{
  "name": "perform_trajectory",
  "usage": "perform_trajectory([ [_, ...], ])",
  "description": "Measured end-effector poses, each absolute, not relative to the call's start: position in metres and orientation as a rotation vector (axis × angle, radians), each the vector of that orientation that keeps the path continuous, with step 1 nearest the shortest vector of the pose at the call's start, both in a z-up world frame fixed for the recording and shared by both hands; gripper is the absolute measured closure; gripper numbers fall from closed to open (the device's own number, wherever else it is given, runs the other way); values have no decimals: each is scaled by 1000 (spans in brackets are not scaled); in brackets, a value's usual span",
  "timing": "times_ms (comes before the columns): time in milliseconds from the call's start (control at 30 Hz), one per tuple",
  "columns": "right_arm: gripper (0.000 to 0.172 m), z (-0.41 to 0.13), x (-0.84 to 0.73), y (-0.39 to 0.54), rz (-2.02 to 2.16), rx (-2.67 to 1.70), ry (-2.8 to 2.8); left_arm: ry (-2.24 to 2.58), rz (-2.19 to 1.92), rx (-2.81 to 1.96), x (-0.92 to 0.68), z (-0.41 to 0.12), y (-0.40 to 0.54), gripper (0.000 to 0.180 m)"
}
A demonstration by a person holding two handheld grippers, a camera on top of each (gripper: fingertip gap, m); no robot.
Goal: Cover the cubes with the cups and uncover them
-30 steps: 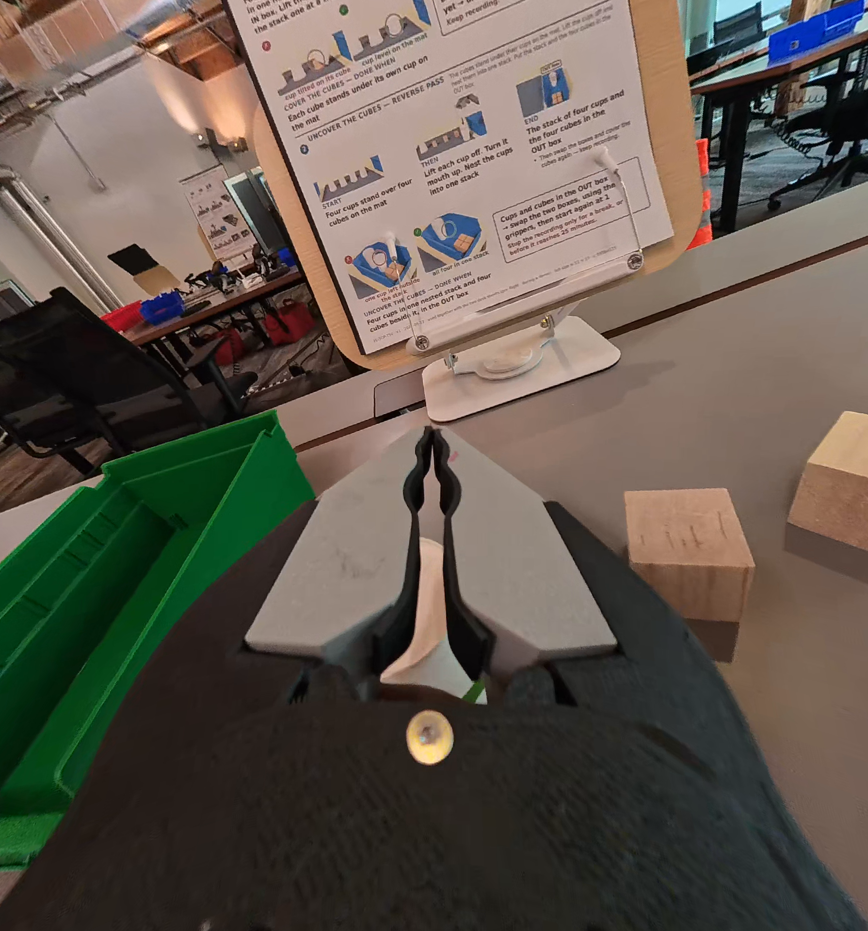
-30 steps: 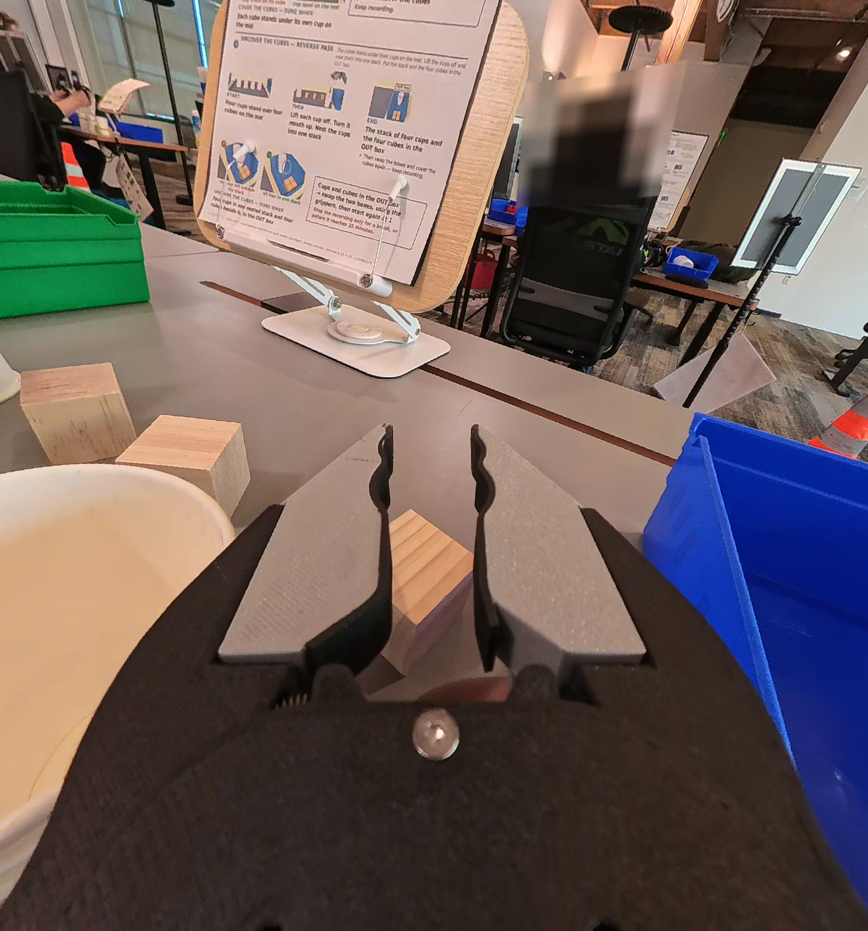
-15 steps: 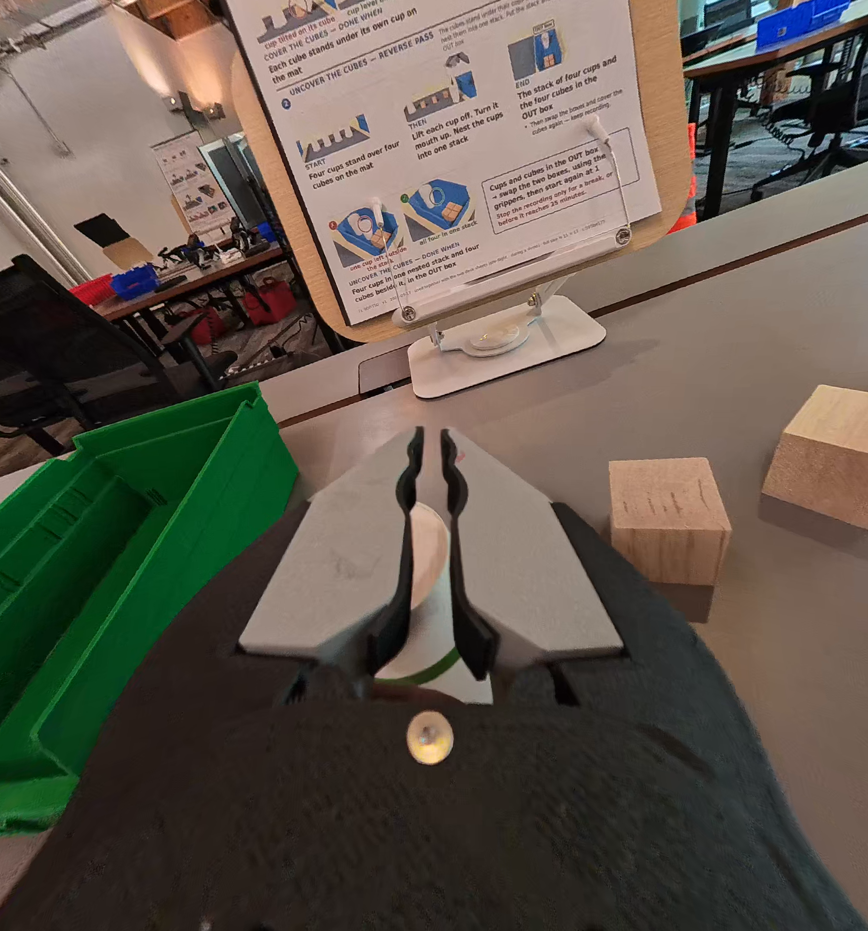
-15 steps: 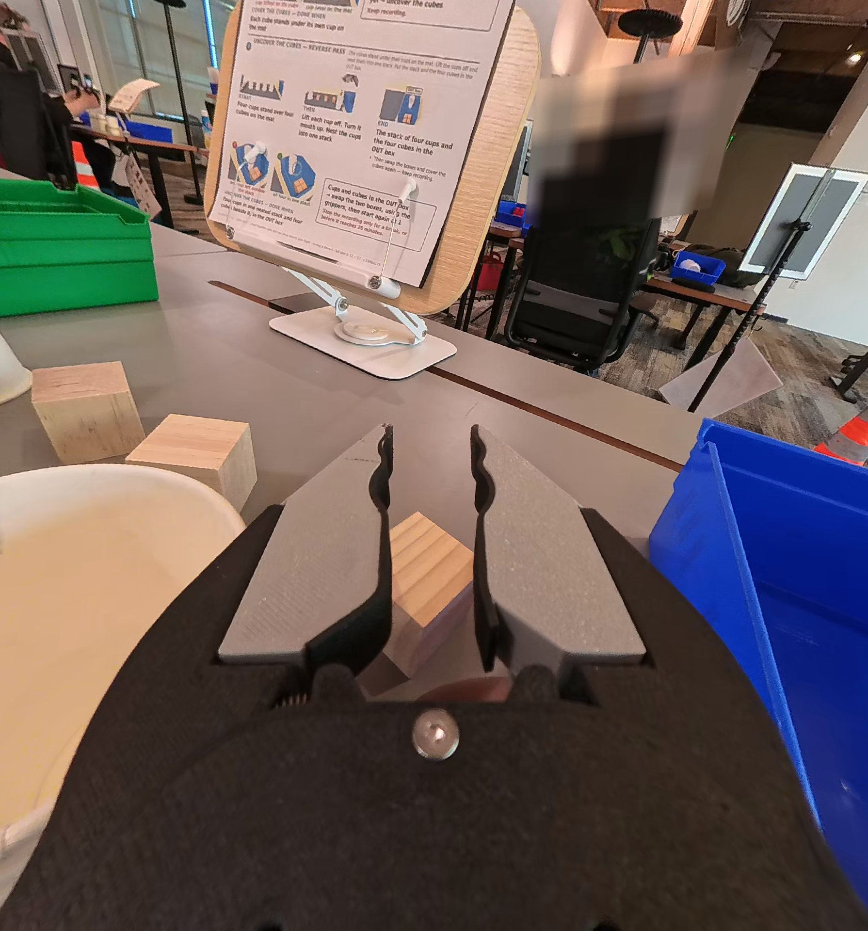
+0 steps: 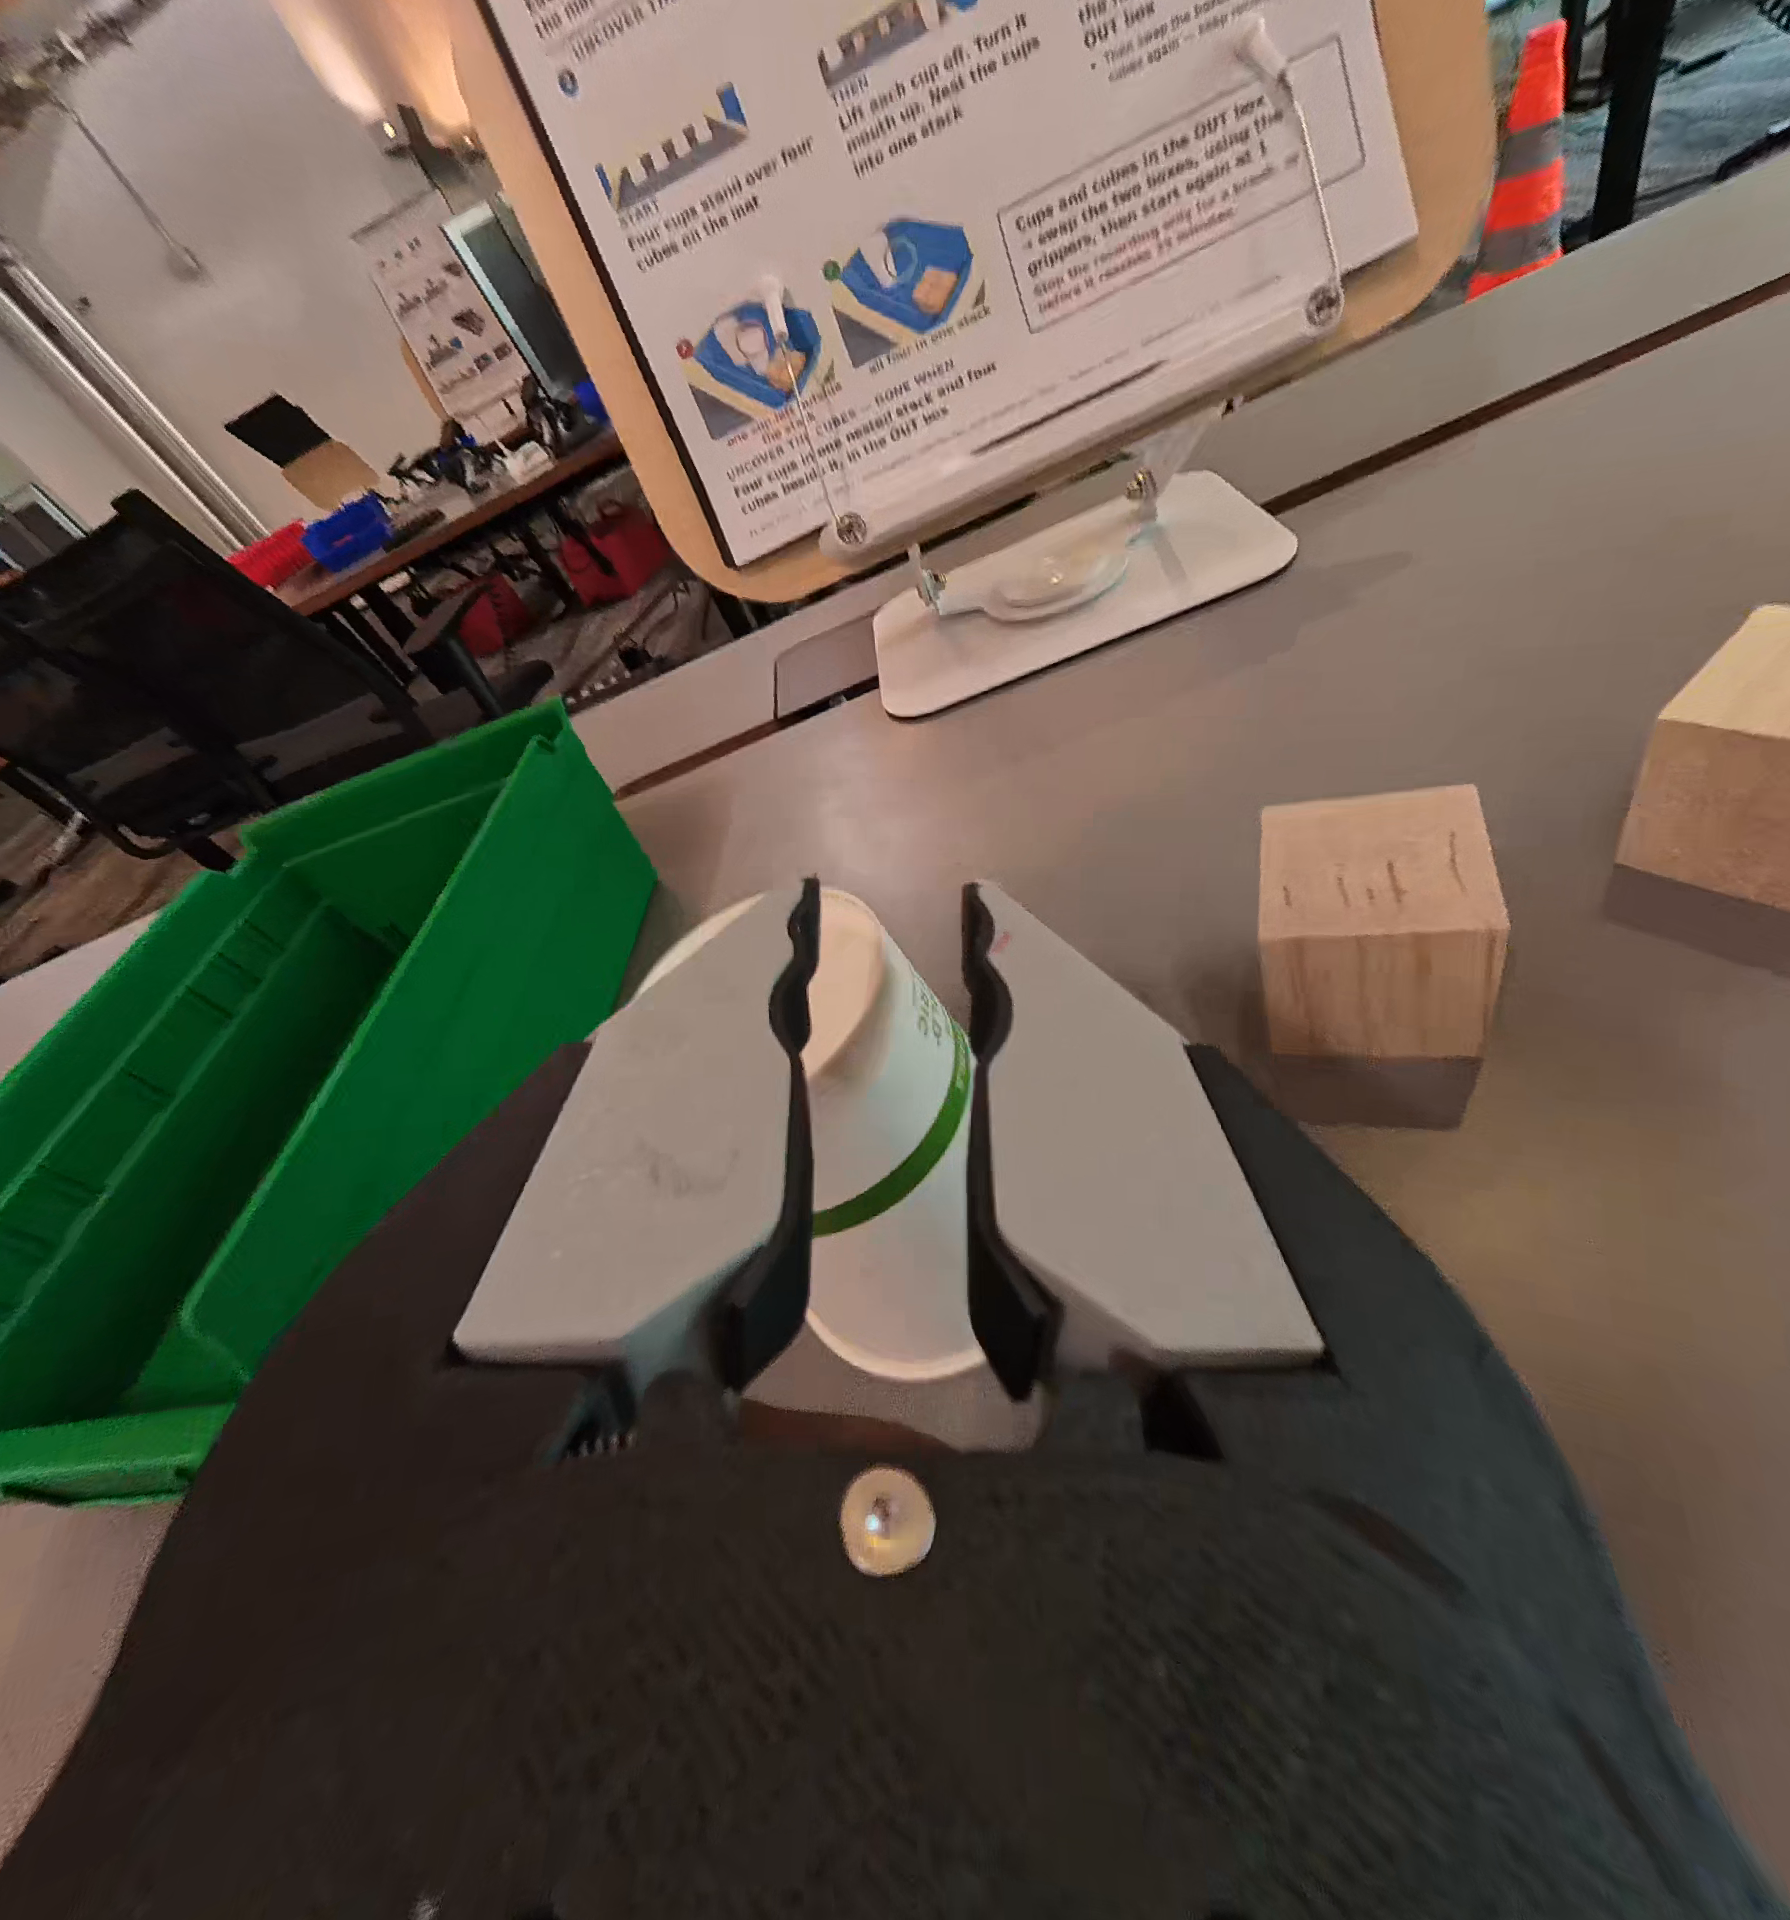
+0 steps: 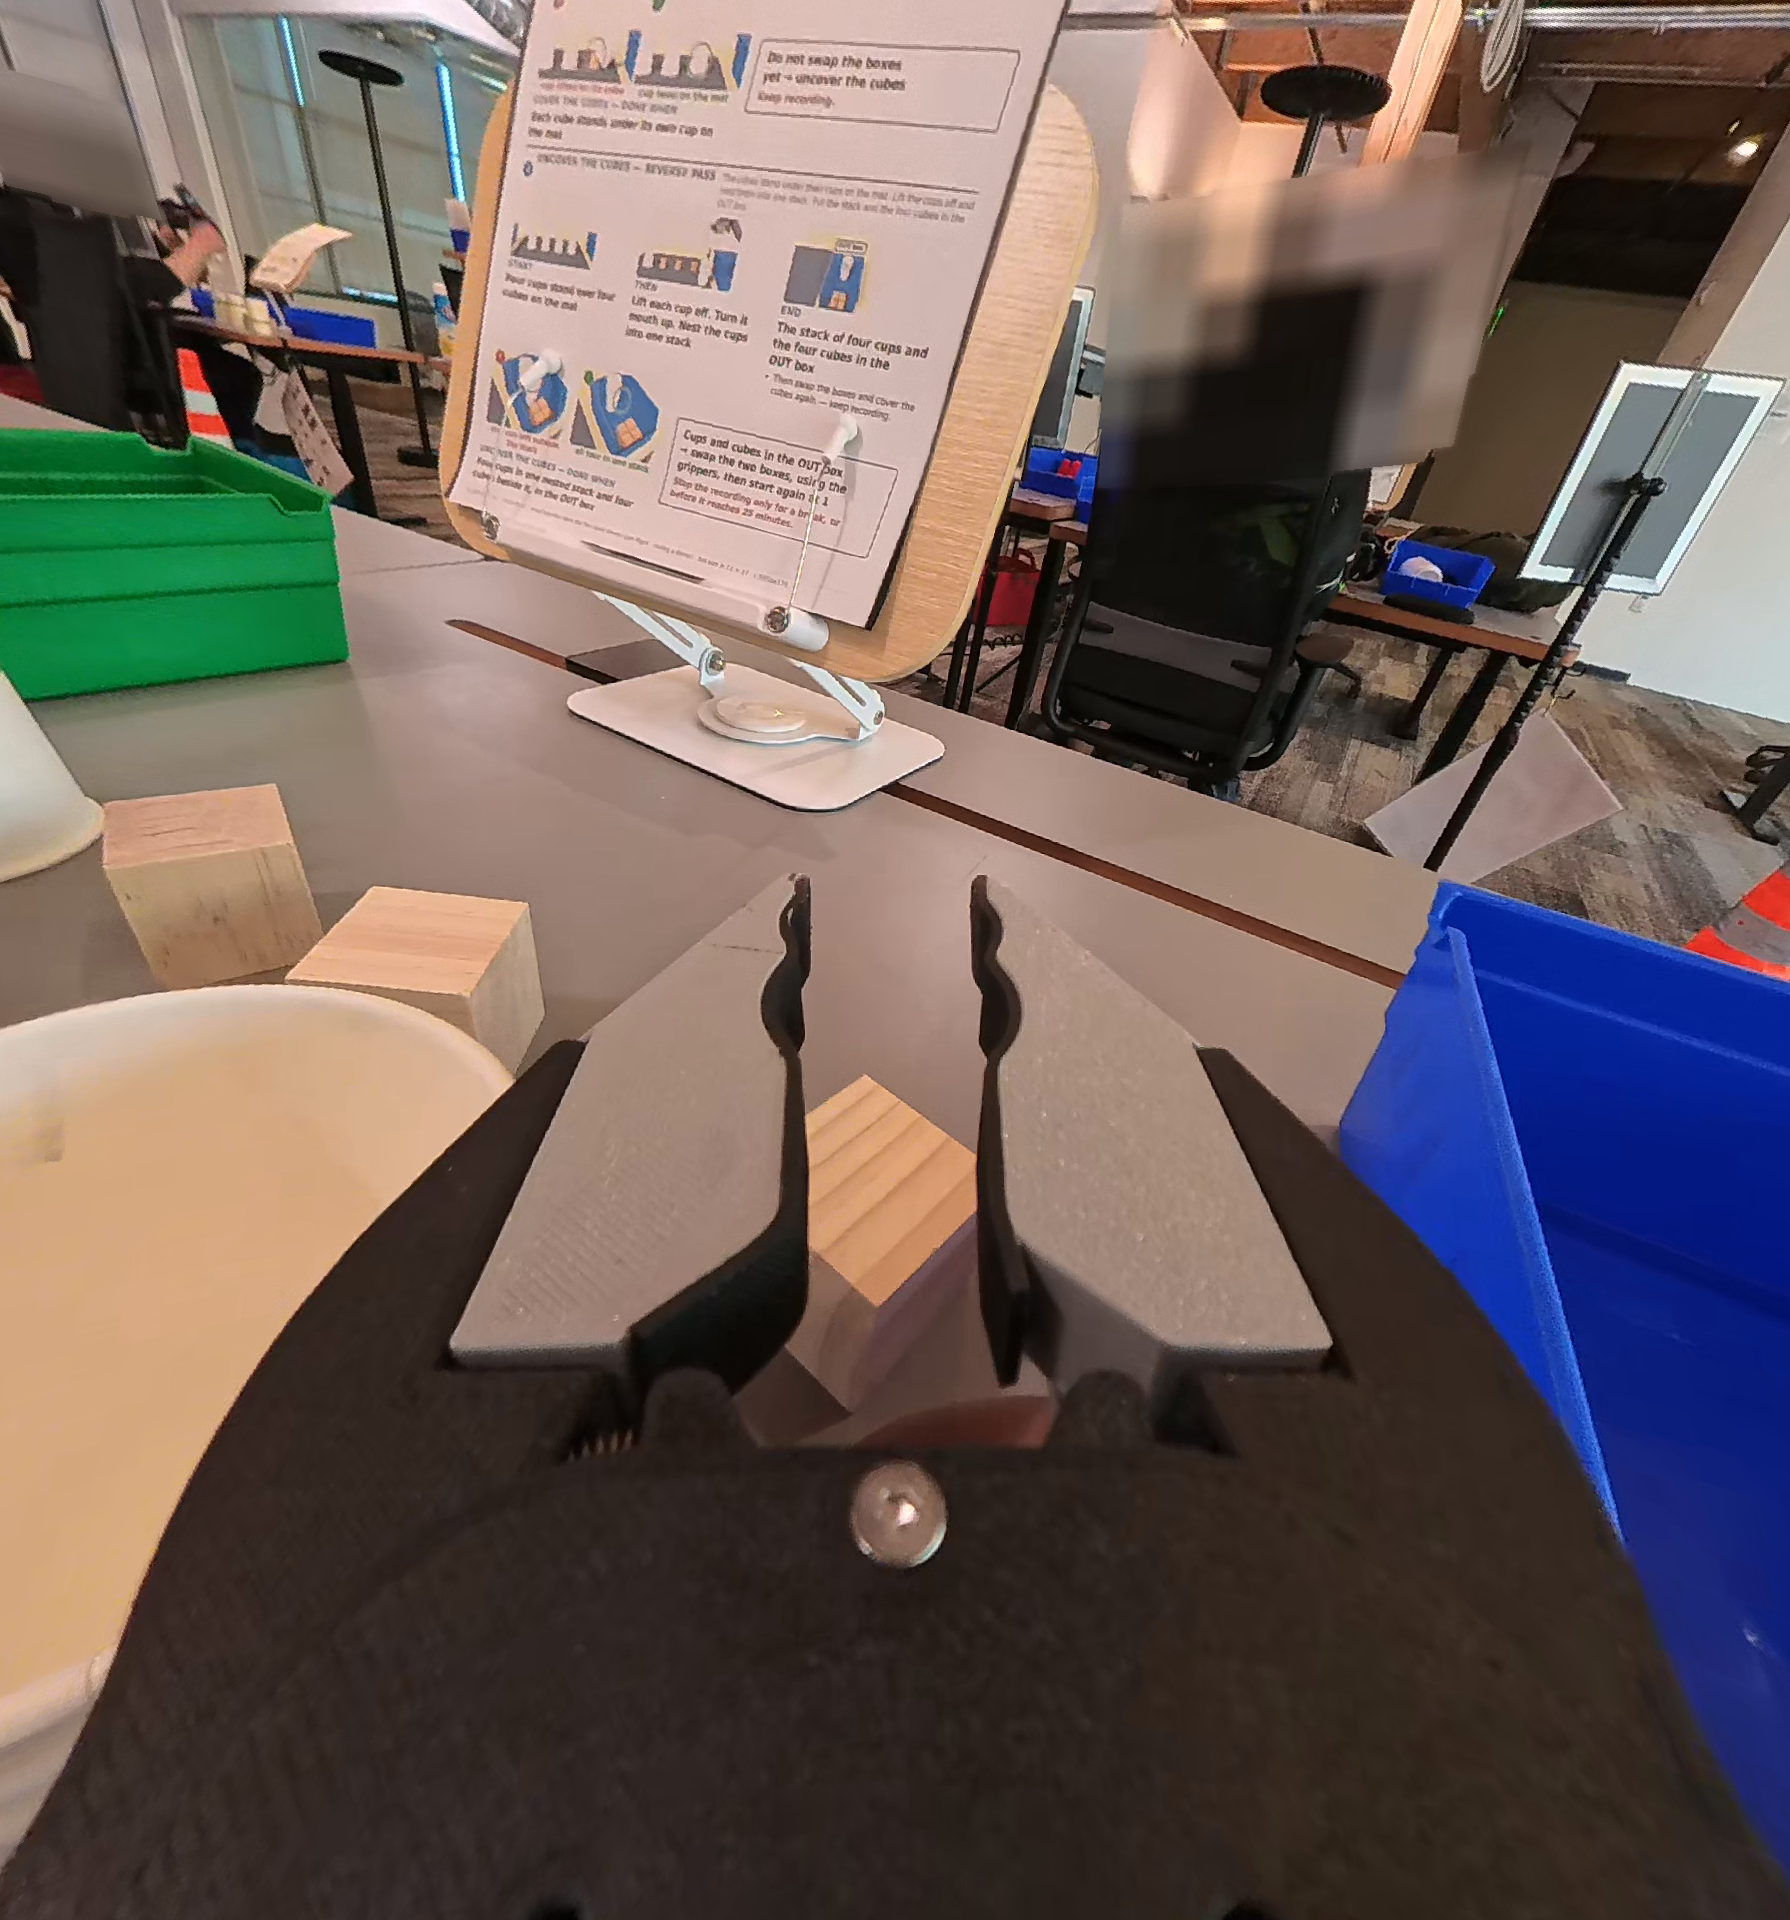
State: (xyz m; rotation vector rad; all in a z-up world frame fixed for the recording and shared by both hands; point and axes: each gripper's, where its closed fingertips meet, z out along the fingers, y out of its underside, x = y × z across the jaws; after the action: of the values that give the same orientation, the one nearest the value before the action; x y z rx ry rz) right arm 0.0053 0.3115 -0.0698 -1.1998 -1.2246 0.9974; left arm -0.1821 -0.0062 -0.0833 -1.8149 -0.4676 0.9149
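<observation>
1. Cup (image 5: 886, 1101) stands mouth-down on the bench (image 5: 1182, 810), right below your left gripper (image 5: 886, 935); its flat base faces up between the parted jaws, and neither pad presses on it. Its axis runs upright, leaning slightly away from you.
2. Cubes: the nearest bare cube (image 5: 1379, 925) sits on the bench to the right of that cup, close by but not touching, with a second cube (image 5: 1764, 769) further right, partly cut off by the frame edge.
3. Right gripper (image 6: 891, 935) hangs with jaws apart over a third cube (image 6: 886, 1184), which lies low between the fingers; whether the pads touch it you cannot tell, since the fingers hide its sides.
4. A second cup (image 6: 143, 1247) lies just left of your right gripper, mouth towards the camera, much of it cut off, so you likely reach it soonest with the right.
5. Whether the cup under your left gripper hides a cube cannot be seen.
6. Bins: green bin (image 5: 247, 1039) at far left, blue bin (image 6: 1649, 1247) at far right.
</observation>
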Motion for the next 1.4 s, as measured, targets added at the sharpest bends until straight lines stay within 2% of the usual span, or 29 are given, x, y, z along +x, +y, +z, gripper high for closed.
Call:
perform_trajectory([
  [133, 144, -68, 6, 311, 1002, -1197, -1219, -464, 905, -1934, -188, -108, -8, 155],
  [200, 144, -68, 6, 312, 1005, -1200, -1215, -461, 966, -1926, -192, -105, -12, 167],
  [367, 144, -67, 7, 313, 1008, -1200, -1210, -443, 913, -1923, -190, -99, -9, 176],
  [533, 144, -67, 7, 313, 1007, -1199, -1212, -363, 941, -1853, -182, -72, -2, 177],
  [767, 144, -66, 8, 313, 1015, -1199, -1208, -196, 919, -1714, -150, -4, 18, 178],
  [1033, 143, -41, 19, 294, 1190, -1078, -1239, 205, 313, -1264, -34, 78, 68, 178],
  [1200, 141, -32, 33, 244, 1525, -939, -1451, 442, -9, -978, 28, 73, 81, 178],
  [1400, 141, -9, 48, 259, 1536, -899, -1350, 468, -166, -875, 51, 73, 77, 178],
])
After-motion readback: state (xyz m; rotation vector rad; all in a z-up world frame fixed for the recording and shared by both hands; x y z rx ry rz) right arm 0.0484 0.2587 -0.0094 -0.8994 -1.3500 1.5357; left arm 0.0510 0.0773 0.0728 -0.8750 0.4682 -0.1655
